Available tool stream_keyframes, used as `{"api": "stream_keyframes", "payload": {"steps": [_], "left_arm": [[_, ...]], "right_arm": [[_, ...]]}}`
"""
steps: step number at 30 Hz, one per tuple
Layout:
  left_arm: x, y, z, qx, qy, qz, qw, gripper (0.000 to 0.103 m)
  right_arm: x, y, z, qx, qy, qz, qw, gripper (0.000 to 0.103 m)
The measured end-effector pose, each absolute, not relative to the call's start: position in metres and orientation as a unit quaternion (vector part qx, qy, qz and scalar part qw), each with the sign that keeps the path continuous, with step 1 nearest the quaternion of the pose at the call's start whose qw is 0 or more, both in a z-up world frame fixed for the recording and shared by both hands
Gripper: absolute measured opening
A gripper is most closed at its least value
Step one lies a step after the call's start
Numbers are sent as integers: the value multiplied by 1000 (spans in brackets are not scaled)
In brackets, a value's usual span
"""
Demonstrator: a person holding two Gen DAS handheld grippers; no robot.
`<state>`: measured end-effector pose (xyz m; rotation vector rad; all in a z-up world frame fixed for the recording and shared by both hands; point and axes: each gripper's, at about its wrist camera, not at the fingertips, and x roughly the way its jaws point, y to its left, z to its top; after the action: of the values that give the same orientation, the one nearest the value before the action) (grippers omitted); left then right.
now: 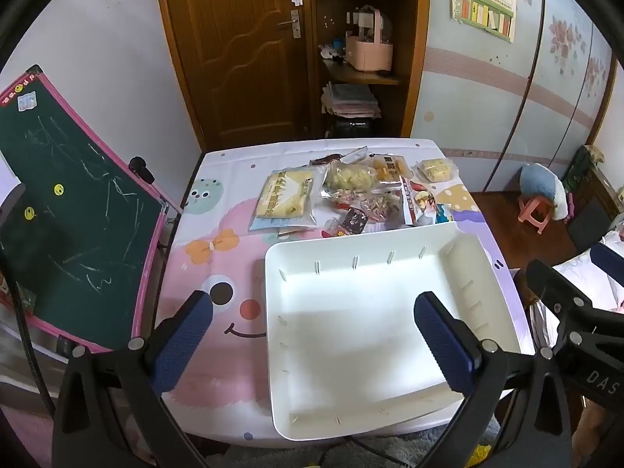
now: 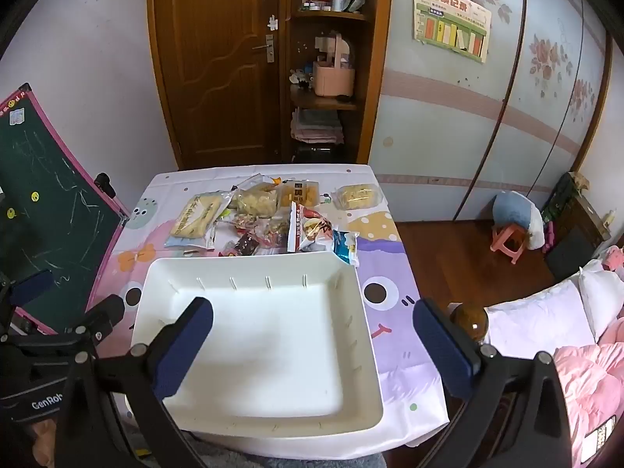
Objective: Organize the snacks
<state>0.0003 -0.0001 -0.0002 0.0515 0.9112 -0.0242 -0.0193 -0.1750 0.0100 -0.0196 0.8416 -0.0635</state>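
1. A small table with a cartoon-print cloth (image 1: 218, 265) stands in a bedroom.
2. A big white plastic tray (image 1: 390, 401) sits at the near edge of the table, more to the right side. Nothing is in it.
3. A pile of snack packets (image 1: 351, 195) lies past the tray, near the far edge. One is a flat yellow cake packet (image 1: 284, 199) on the left of the pile. One is a small yellow packet (image 2: 357, 196) at the far right corner.
4. The left gripper (image 1: 314, 331) hangs over the tray's left rim. Its blue jaws are wide apart and hold nothing.
5. The right gripper (image 2: 312, 339) hangs over the tray's right side. Its jaws are wide too, with nothing held.
6. A green chalkboard with a pink frame (image 1: 70, 210) leans beside the table's left edge.
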Motion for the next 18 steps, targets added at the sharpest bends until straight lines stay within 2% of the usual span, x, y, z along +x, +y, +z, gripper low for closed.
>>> {"api": "stream_keyframes", "payload": {"steps": [18], "left_arm": [[1, 1, -6, 23, 447, -21, 894, 102]], "right_arm": [[-22, -175, 9, -11, 408, -31, 912, 103]]}}
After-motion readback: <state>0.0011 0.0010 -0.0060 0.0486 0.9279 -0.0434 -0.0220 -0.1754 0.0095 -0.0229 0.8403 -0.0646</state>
